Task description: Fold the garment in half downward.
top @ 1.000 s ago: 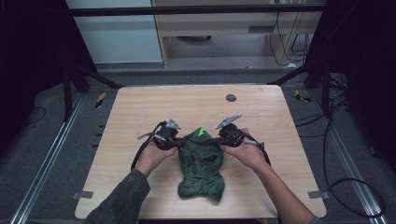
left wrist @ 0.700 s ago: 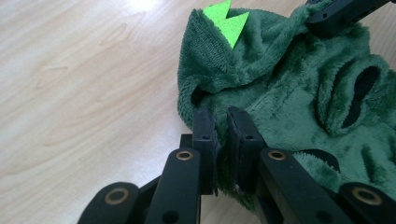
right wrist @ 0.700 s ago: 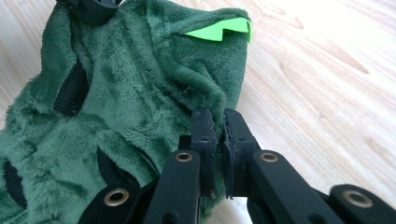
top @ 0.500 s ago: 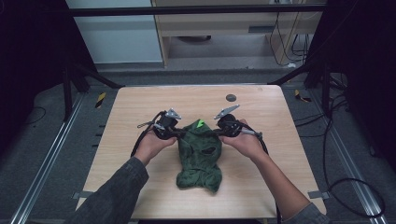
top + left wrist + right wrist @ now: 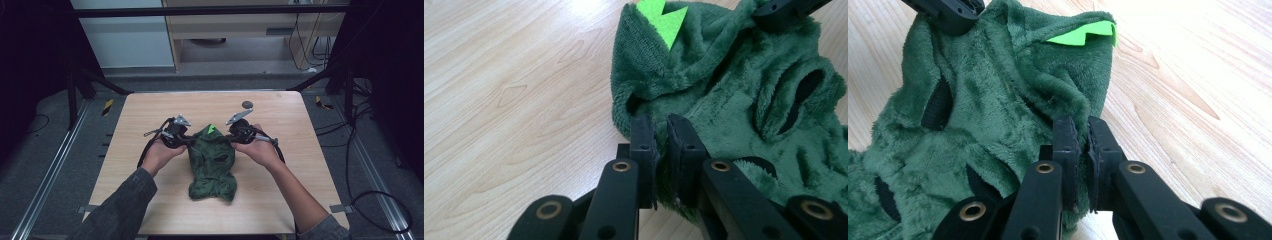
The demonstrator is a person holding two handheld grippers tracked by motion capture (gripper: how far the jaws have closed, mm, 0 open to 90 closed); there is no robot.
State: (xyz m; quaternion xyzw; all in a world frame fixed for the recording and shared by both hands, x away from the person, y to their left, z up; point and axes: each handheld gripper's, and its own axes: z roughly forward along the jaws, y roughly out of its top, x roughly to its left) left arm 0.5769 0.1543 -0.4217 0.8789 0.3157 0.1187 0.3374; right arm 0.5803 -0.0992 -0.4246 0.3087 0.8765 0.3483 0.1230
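A dark green fleece garment [image 5: 212, 165] with a bright green zigzag patch [image 5: 212, 130] lies on the wooden table [image 5: 150, 115], its top end held between both hands. My left gripper [image 5: 188, 142] is shut on the garment's left edge [image 5: 644, 105], the fabric pinched between its jaws [image 5: 662, 125]. On the opposite edge my right gripper [image 5: 231, 138] is shut on the fleece [image 5: 998, 100], with a fold caught at the jaw tips [image 5: 1084, 125]. Dark slits show in the fabric. The patch [image 5: 663, 20] [image 5: 1078, 35] sits at the far end.
A small dark round object [image 5: 247, 104] lies on the table beyond the right gripper. Black cables [image 5: 150, 147] trail from both grippers. The table is framed by dark posts, with floor rails and cables [image 5: 370, 195] at the sides.
Both grippers have carried the garment's top end away from the person, toward the table's middle. The cloth now lies stretched out longer behind them.
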